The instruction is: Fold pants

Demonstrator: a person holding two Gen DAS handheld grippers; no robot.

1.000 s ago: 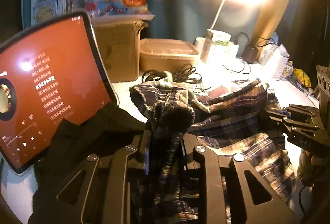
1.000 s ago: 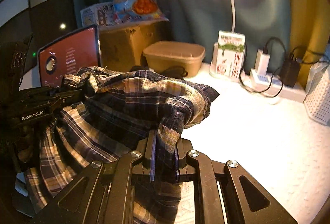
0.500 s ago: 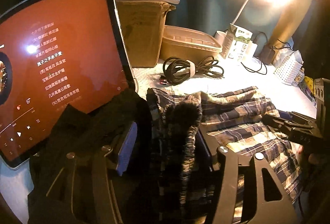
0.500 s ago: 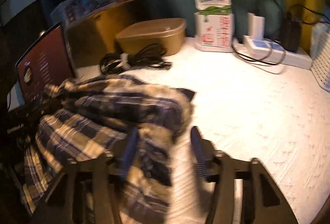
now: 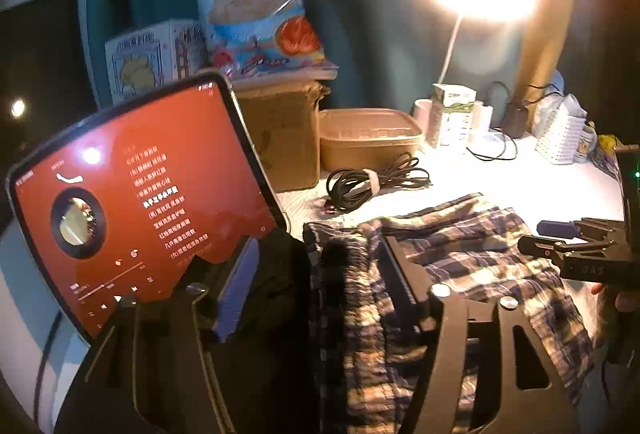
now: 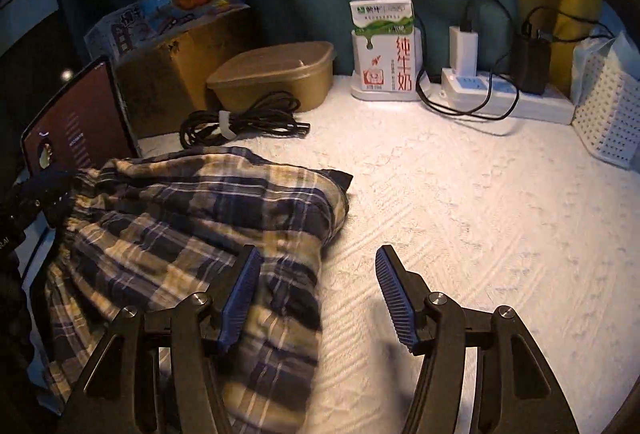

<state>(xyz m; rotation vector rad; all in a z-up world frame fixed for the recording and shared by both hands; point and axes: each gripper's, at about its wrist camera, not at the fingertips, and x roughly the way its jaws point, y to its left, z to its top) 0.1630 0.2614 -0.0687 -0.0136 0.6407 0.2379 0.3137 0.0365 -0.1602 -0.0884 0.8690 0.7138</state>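
Since a second ago: both of your hand-held grippers have let go; each pinched a bunch of plaid cloth then, and their jaws have just been opening, so the raised fold now lies flat
Left hand-held gripper (image 5: 316, 274): spread, the gathered waistband end still between the pads but not pressed, a black garment (image 5: 276, 282) just beside its left pad
Right hand-held gripper (image 6: 316, 294): spread, left pad over the edge of the cloth, right pad over bare worktop (image 6: 480, 202)
Pants (image 6: 192, 218): folded over once, lying on the worktop near the tablet (image 5: 132, 202), with the coiled cable (image 6: 240, 122) just behind them
Risk, snagging: if you pull the left gripper back now, the waistband may ride along and undo the fold
Risk, wrong cloth: a careless regrasp on the left could pinch the black garment with the pants
Risk, clutter: a wide sweep could knock the tablet or drag the cable
Risk, uneven fold: the far corner sticks out, so the next fold may come out skewed
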